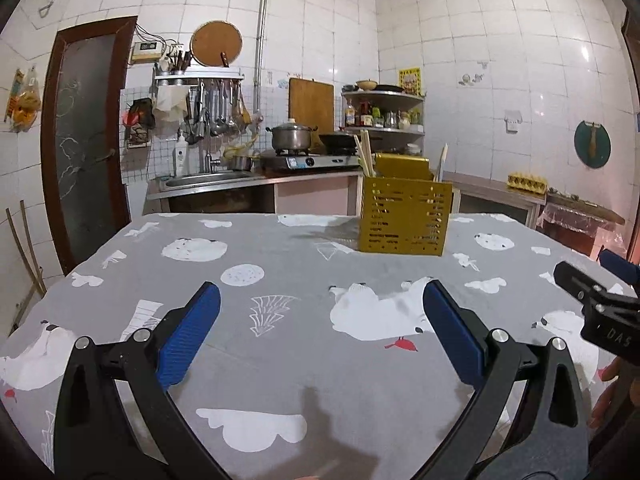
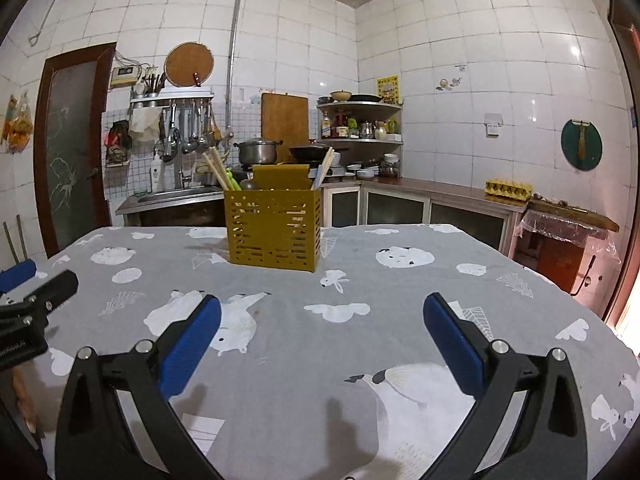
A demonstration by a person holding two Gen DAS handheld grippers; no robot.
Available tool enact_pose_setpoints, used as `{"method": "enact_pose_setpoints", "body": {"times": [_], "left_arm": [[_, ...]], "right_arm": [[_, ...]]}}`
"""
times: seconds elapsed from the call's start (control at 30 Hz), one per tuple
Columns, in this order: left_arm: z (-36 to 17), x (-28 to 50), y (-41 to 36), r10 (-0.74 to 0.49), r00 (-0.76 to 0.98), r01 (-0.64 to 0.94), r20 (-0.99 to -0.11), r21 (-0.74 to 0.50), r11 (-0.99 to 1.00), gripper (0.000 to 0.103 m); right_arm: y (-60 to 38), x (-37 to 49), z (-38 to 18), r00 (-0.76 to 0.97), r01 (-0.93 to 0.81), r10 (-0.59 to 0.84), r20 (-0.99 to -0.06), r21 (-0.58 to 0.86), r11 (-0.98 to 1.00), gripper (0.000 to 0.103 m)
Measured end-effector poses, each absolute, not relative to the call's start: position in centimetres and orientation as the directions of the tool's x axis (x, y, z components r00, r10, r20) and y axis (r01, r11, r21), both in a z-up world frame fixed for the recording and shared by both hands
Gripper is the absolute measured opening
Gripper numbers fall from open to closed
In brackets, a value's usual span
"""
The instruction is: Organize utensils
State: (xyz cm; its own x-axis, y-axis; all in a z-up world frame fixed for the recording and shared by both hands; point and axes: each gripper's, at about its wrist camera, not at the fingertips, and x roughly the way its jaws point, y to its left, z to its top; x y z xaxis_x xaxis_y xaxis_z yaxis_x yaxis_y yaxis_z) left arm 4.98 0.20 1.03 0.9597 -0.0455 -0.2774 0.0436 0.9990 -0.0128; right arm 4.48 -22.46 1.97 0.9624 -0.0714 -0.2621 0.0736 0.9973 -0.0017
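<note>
A yellow slotted utensil holder (image 1: 405, 216) (image 2: 273, 232) stands upright at the far side of the table. Wooden chopsticks (image 1: 365, 153) (image 2: 216, 168) lean out of its left part, and more chopsticks (image 2: 326, 166) and a pale utensil (image 1: 442, 162) stick out on the right. My left gripper (image 1: 320, 304) hovers open over the grey cloth, nothing between its blue pads. My right gripper (image 2: 320, 308) is open and empty too, well short of the holder. Each gripper's tip shows at the edge of the other's view: the right one (image 1: 592, 300) and the left one (image 2: 36, 292).
The table wears a grey cloth with white animal prints (image 1: 280, 272) (image 2: 400, 280). Behind it run a sink counter (image 1: 208, 180), a stove with a pot (image 1: 291, 136) and a corner shelf of bottles (image 2: 360, 124). A brown door (image 1: 84, 136) stands at the left.
</note>
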Motion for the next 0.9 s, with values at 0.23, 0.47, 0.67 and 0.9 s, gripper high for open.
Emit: {"method": "enact_pose_setpoints", "body": {"times": [0.23,0.47,0.67,0.9], "left_arm": [[1.04,4.98,0.16,-0.036,0.961,0.036,-0.275,-0.005,0.999,0.098],[1.02,4.96,0.05,-0.033,0.962,0.035,-0.271,0.005,0.999,0.098],[0.99,5.0,-0.23,-0.032,0.962,0.037,-0.27,0.013,0.999,0.098],[1.02,4.86,-0.38,-0.036,0.963,0.042,-0.266,0.018,0.999,0.098]], "right_arm": [[-22.64,4.14,1.99,0.966,0.078,-0.073,-0.247,0.012,0.997,0.099],[-22.6,3.89,2.05,0.97,0.081,-0.077,-0.232,0.007,0.997,0.099],[-22.41,3.74,2.11,0.971,0.082,-0.081,-0.225,-0.006,0.997,0.099],[-22.67,3.62,2.13,0.972,0.089,-0.083,-0.219,0.015,0.996,0.099]]}}
